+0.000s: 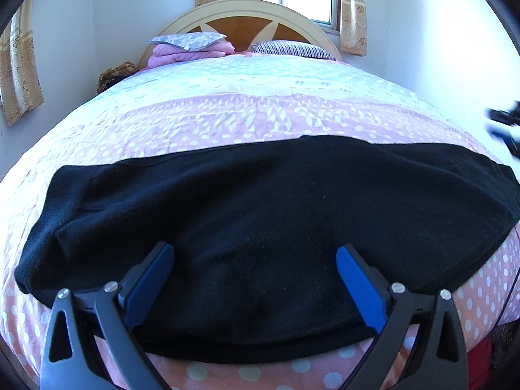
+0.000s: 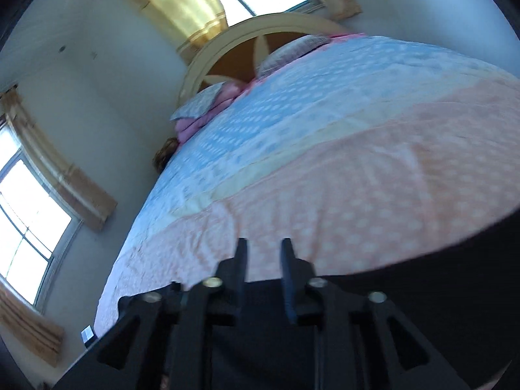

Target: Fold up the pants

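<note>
The black pants (image 1: 260, 214) lie folded flat across the near end of the bed, spread left to right. My left gripper (image 1: 255, 253) is wide open just above their near edge, its blue pads (image 1: 357, 289) apart and holding nothing. In the tilted, blurred right wrist view, my right gripper (image 2: 263, 250) has its fingers a narrow gap apart with nothing between them, above black cloth (image 2: 422, 292) at the bottom and right of that view. Part of the right gripper (image 1: 505, 126) shows blurred at the right edge of the left wrist view.
The bed carries a pink and blue dotted quilt (image 1: 260, 107). Pillows and a folded pink blanket (image 1: 191, 50) lie by the headboard (image 1: 247, 16). Windows with curtains (image 1: 352, 9) are behind and at the left. The bed's near edge (image 1: 260, 373) is below the pants.
</note>
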A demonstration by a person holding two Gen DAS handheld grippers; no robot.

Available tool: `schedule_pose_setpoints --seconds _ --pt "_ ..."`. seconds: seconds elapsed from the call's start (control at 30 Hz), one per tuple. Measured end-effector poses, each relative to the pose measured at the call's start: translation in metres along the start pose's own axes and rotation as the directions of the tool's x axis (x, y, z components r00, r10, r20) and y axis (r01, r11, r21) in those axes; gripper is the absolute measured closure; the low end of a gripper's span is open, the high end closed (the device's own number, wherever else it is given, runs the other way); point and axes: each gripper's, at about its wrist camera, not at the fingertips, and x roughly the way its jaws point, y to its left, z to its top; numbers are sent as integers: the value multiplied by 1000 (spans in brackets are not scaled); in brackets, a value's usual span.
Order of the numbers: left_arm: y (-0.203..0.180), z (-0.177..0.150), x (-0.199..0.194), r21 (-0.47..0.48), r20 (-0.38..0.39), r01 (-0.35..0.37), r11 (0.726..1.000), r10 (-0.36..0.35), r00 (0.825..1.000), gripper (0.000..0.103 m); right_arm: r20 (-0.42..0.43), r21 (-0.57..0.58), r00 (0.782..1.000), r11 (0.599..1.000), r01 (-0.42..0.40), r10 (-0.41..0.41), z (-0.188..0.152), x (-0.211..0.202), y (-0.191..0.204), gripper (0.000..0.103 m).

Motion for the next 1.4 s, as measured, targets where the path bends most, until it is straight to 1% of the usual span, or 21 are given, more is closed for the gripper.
schedule_pose_setpoints --seconds 0.03,0.13,0.2,0.27,0.3,0.37,0.43,0.47,0.57,0.63,0.67,0.7,0.73,0.83,0.9,0.97,1.07,1.13,1.23,1.33,1.4 --pt "0 0 0 3 -4 -3 1000 3 1000 1 12 45 999 998 32 -33 5 -17 -26 22" --pt "-2 0 1 9 -14 -19 1000 19 1000 0 100 174 979 972 157 -176 16 -82 -105 22" --pt "-4 0 1 8 -23 -37 999 37 999 0 147 201 944 943 264 -295 22 -121 -149 22" --pt "-6 3 3 0 -34 -53 999 53 998 0 113 219 911 904 367 -397 25 -138 -180 22" --pt "-7 4 4 -7 -43 -63 998 63 997 0 83 212 902 892 400 -424 26 -141 -194 22" --pt "-8 6 6 -20 -53 -81 997 79 995 0 23 172 885 874 454 -464 23 -139 -210 22" --pt "-12 5 7 -25 -62 -104 994 103 993 0 -29 154 903 891 427 -428 17 -127 -219 22" --pt "-14 5 7 -26 -66 -119 993 117 991 0 -44 144 905 893 426 -424 13 -122 -220 22" --pt "-15 5 6 -33 -82 -148 988 145 986 0 -38 20 870 870 493 -492 4 -115 -207 25" --pt "-14 5 4 -37 -92 -153 988 149 985 0 -48 -29 845 847 531 -532 1 -110 -201 42" --pt "-14 5 3 -39 -95 -152 988 148 984 0 -48 -34 853 855 518 -519 1 -109 -200 50" --pt "-14 5 3 -41 -97 -151 988 146 984 0 -46 -38 861 862 505 -507 0 -114 -201 74" --pt "-13 5 3 -42 -100 -149 988 144 985 0 -47 -36 880 881 471 -472 0 -116 -200 82" --pt "-10 6 1 -58 -108 -136 989 129 986 0 -40 -38 875 876 480 -482 3 -118 -195 87" --pt "-6 8 -6 -97 -97 -95 991 85 992 0 16 -54 883 882 468 -468 8 -125 -174 88" --pt "-1 9 -15 -142 -64 -43 989 35 997 0 81 -117 903 896 429 -422 12 -132 -136 88" --pt "1 12 -27 -162 3 6 987 -5 1000 0 107 -255 944 909 330 -312 13 -128 -60 88" --pt "-2 14 -33 -152 39 21 988 -16 999 0 81 -355 972 905 234 -219 5 -115 -5 88" --pt "-8 14 -33 -126 41 38 991 -33 999 0 -5 -473 996 877 77 -91 -19 -84 63 88" --pt "-10 9 -32 -112 32 40 993 -37 999 0 -110 -542 994 839 -35 -29 -52 -43 108 88" --pt "-6 4 -31 -124 22 50 991 -48 999 0 -171 -583 985 809 -73 -35 -79 -9 127 88"
